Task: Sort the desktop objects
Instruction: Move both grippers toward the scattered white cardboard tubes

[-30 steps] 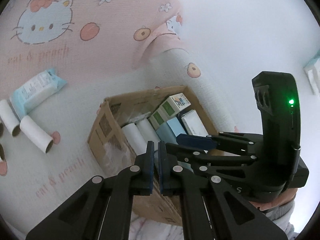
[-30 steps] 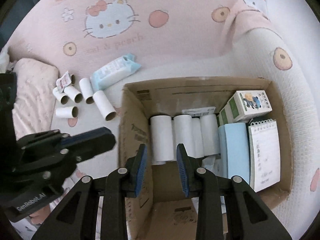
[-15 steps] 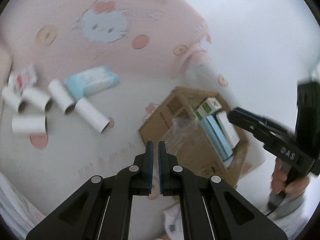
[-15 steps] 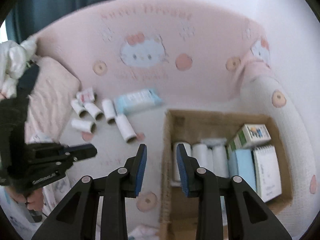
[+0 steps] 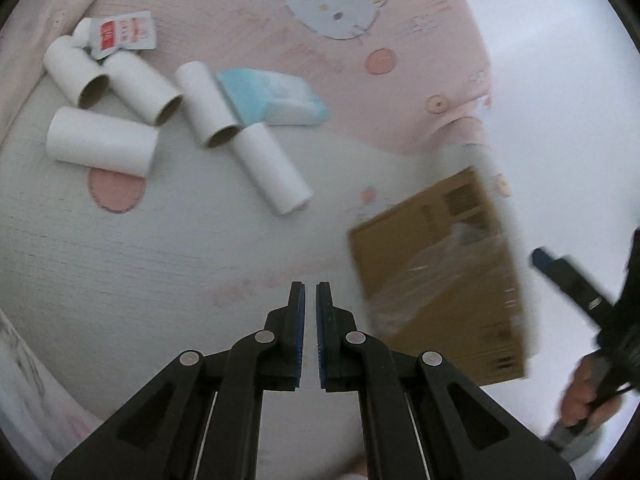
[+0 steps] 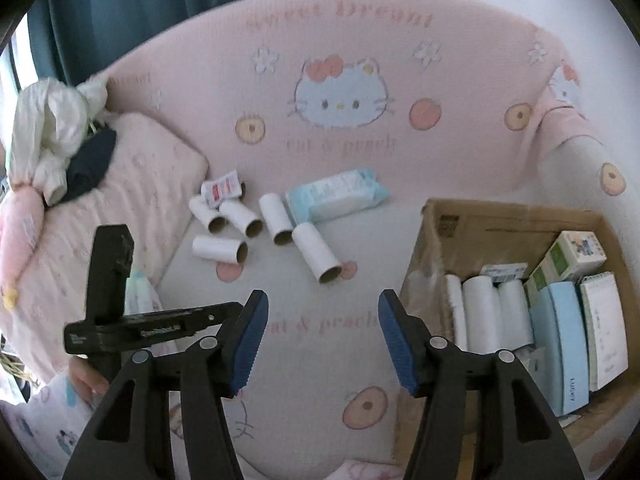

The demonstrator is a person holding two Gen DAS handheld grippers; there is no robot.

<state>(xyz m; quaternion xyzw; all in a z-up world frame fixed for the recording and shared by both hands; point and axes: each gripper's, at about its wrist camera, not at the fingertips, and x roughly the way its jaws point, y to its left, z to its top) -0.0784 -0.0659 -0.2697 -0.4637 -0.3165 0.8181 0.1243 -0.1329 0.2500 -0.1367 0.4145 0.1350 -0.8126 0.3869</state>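
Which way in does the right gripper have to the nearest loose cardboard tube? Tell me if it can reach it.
Probably yes. The right gripper is open and empty, and the nearest cardboard tube lies alone on bare bedding ahead of it. The cardboard box sits off to the right and the left gripper to the left, neither in between.

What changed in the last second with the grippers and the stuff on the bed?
Both grippers swung away from the box toward the loose tubes. The right gripper opened wide; the left gripper stayed nearly shut, empty. Tubes, wipes pack and box contents stayed put.
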